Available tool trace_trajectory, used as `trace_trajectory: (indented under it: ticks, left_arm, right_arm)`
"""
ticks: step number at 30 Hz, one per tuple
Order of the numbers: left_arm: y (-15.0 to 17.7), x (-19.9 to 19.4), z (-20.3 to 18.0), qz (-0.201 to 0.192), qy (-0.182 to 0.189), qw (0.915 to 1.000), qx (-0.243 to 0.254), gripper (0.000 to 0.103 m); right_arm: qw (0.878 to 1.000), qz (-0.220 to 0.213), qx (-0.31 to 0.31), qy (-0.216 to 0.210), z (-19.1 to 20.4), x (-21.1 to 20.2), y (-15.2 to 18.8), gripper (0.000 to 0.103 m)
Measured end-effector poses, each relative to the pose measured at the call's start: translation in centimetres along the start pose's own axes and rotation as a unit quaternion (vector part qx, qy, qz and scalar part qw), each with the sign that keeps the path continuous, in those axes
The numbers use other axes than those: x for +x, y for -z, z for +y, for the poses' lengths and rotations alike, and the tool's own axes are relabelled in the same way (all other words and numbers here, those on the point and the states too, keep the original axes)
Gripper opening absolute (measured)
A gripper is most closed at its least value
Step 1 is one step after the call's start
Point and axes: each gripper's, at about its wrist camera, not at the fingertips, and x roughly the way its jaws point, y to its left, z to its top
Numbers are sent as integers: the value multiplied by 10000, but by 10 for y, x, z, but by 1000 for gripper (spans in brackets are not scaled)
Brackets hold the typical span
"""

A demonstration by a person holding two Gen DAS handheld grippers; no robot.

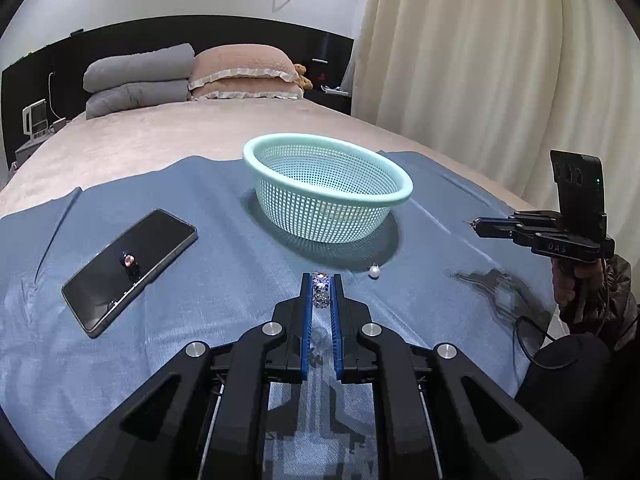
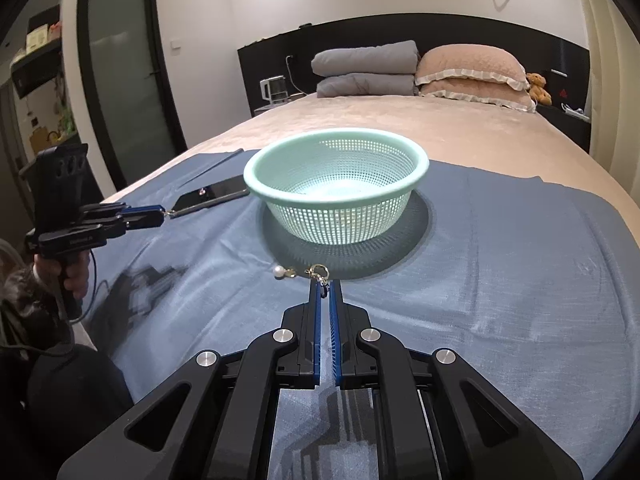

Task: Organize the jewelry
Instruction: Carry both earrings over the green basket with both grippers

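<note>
Left gripper [image 1: 321, 286] is clamped on a sparkly beaded piece [image 1: 321, 290] held above the blue cloth [image 1: 208, 248], just short of the green basket [image 1: 327, 188]. Right gripper [image 2: 325, 286] is pinched on a gold clasp [image 2: 319, 273], lifted off the cloth. Pearl earring [image 2: 280, 271] lies on the cloth in front of the basket; another small piece [image 1: 129, 259] sits on the phone [image 1: 128, 270].
</note>
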Motion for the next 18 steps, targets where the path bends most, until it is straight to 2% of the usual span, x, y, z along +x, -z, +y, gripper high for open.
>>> trace_trajectory:
  ticks: [3, 10, 18]
  left_arm:
    - [-2, 6, -1, -22, -146, 9998, 161, 9]
    - [-2, 8, -11, -54, -166, 9987, 476, 9]
    - [2, 8, -15, 67, -103, 9986, 522, 9]
  right_arm:
    - [9999, 20, -25, -109, 0, 6, 1, 4]
    - [9997, -10, -60, -240, 3, 7, 1, 4]
    - [9995, -3, -192, -254, 9, 5, -4, 4]
